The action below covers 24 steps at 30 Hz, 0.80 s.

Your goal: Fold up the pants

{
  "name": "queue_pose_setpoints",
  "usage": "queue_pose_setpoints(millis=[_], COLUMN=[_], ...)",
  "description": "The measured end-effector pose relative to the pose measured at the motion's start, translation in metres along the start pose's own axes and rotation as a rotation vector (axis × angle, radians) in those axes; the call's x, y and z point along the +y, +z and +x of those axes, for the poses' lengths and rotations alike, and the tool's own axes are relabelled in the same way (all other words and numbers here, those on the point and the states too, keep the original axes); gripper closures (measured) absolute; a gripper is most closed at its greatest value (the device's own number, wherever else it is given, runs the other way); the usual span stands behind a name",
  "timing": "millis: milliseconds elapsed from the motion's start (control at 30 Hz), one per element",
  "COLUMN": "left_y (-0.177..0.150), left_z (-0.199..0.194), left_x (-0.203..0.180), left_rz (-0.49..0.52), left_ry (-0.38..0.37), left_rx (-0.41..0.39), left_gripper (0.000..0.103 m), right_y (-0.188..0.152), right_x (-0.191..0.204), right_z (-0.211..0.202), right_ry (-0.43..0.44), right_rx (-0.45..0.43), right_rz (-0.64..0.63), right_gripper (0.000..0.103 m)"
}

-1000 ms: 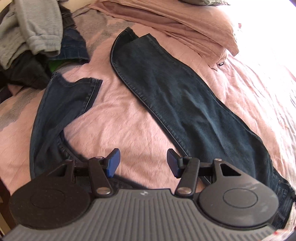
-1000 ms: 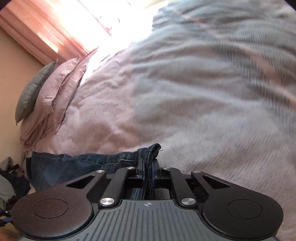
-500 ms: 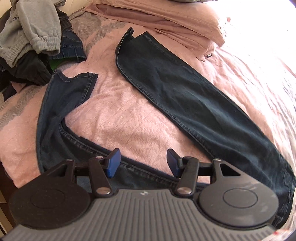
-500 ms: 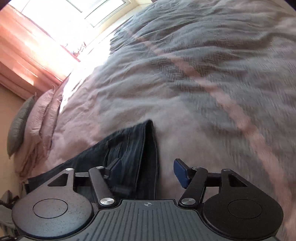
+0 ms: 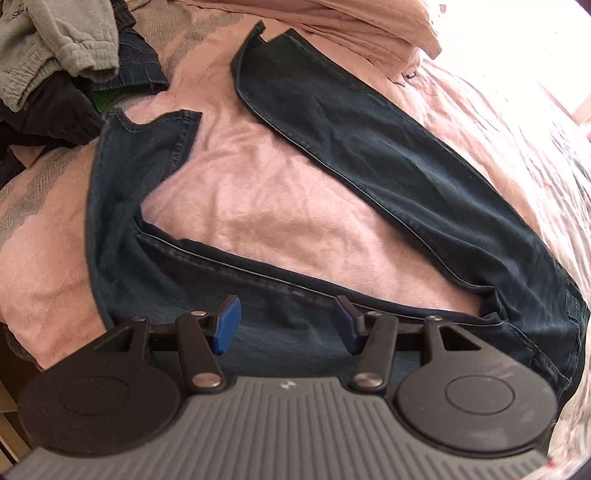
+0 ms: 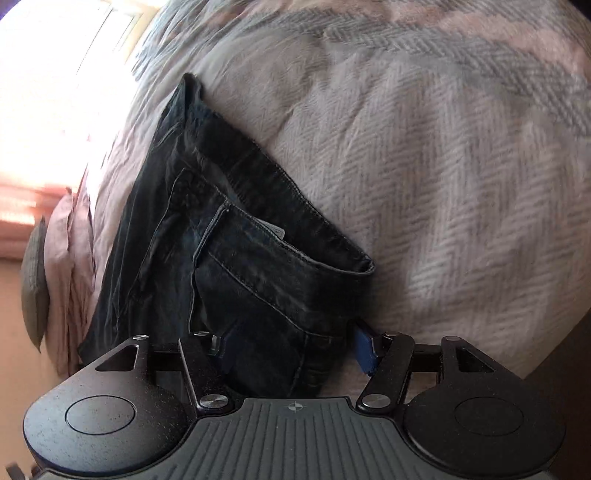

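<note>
Dark blue denim pants (image 5: pixel 424 177) spread in a V across the pink bedspread (image 5: pixel 258 206). Left gripper (image 5: pixel 286 326) hovers half open over the lower leg, empty. Right gripper (image 6: pixel 291 349) has just opened; the waistband lies loose between its jaws. Suggest bringing one leg onto the other, seams aligned.

The dark blue denim pants (image 5: pixel 424 177) lie spread on the pink herringbone-weave bed cover (image 5: pixel 266 206), their two legs splayed apart with bare cover between them. Beyond the shorter-looking left leg sits a heap of grey and dark clothes (image 5: pixel 55 48); beyond the right leg lies a pink pillow (image 5: pixel 369 18). In the right wrist view the waistband end (image 6: pixel 258 229) rests on the cover just ahead of the right gripper (image 6: pixel 291 350).
</note>
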State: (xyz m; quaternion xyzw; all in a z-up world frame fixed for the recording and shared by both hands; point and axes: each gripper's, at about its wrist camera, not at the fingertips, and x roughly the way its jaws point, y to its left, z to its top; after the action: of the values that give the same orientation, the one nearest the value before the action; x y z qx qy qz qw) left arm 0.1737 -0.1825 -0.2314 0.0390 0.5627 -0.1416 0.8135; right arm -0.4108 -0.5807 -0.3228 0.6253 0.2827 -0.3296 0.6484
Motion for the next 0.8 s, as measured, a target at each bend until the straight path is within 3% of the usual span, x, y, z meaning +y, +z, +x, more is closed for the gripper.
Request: queue_pose_setpoints(millis=[33,67,100,167,367,500,667,733,800], left_y=[0.001,0.002,0.003,0.006,0.015,0.030,0.075,0.096,0.114], left_z=[-0.002,-0.003,-0.005,-0.007,-0.009,0.020,0.069,0.086,0.107], left_x=[0.009,0.019,0.030,0.056,0.131,0.162,0.183,0.186,0.184], left_rz=[-0.002,-0.002,-0.003,-0.015,-0.081,-0.131,-0.266,-0.282,-0.261], left_ry=[-0.001,-0.001,0.009,0.040,0.097,0.083,0.059,0.076,0.096], left_rx=[-0.007,-0.012,-0.018,-0.028,-0.069,-0.059,-0.072,-0.083,-0.042], left_gripper=[0.053,0.053,0.053,0.053,0.055,0.055,0.051,0.049,0.049], right_y=[-0.004,-0.007,-0.009,-0.013,0.010,0.013,-0.005,-0.009,-0.008], right_x=[0.000,0.002,0.005,0.015,0.017,0.042,0.039,0.039,0.042], right_z=[0.005,0.007,0.008,0.002,-0.058,-0.048,-0.044,-0.043,-0.040], right_ry=[-0.005,-0.005,-0.021,-0.052,-0.169,-0.242,-0.267,-0.270,-0.279], right_rx=[-0.029,-0.055,-0.073,-0.105,-0.241,-0.221,-0.247,-0.255,-0.262], right_rz=[0.035,0.058,0.067,0.041,-0.046,-0.174,-0.109,-0.104,-0.088], right_gripper=[0.046,0.055,0.086,0.090,0.091,0.091,0.089,0.089,0.088])
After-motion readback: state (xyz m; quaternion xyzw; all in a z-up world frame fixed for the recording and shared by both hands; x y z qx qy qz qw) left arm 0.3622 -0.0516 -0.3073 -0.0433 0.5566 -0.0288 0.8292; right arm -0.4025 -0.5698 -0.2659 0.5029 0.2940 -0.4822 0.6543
